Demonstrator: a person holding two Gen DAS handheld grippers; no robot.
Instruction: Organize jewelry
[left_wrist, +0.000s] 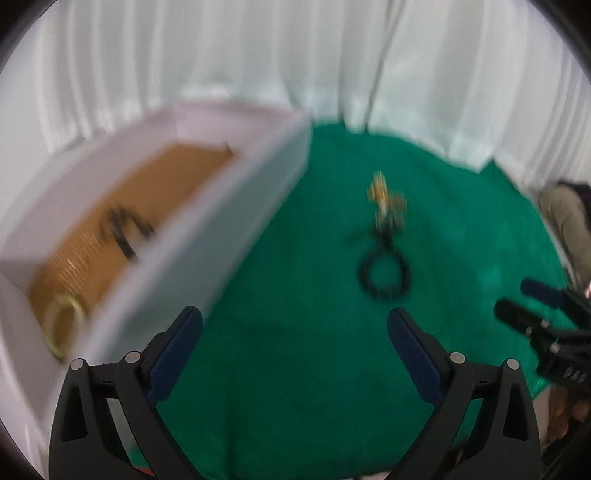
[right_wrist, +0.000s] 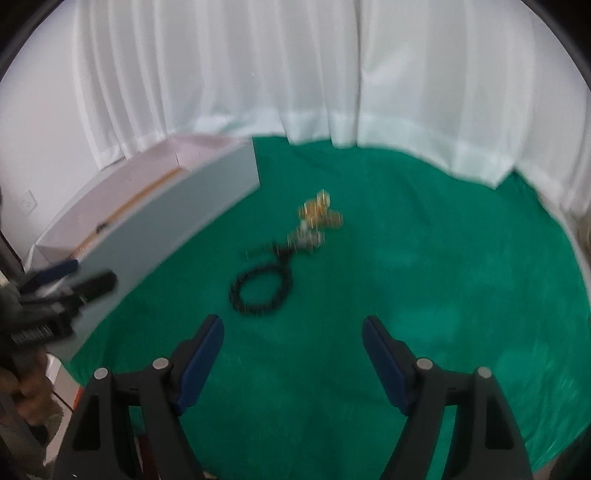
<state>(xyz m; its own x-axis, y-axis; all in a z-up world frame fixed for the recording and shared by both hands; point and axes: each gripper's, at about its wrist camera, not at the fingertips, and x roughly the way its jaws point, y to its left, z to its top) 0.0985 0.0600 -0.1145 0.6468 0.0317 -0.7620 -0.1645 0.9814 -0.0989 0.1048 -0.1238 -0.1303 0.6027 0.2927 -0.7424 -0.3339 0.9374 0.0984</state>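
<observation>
A black beaded bracelet (left_wrist: 384, 275) lies on the green cloth (left_wrist: 295, 369), with a small gold jewelry piece (left_wrist: 384, 199) just beyond it. Both also show in the right wrist view, the bracelet (right_wrist: 260, 291) and the gold piece (right_wrist: 319, 216). A white box (left_wrist: 236, 206) with a brown lining stands at the left and holds a black piece (left_wrist: 123, 229) and a gold ring (left_wrist: 62, 325). My left gripper (left_wrist: 295, 332) is open and empty, near the box. My right gripper (right_wrist: 293, 336) is open and empty, short of the bracelet.
White curtains (right_wrist: 295, 92) hang behind the table. The box (right_wrist: 166, 214) stands along the left side in the right wrist view. The other gripper shows at the right edge of the left wrist view (left_wrist: 546, 317). The frames are blurred.
</observation>
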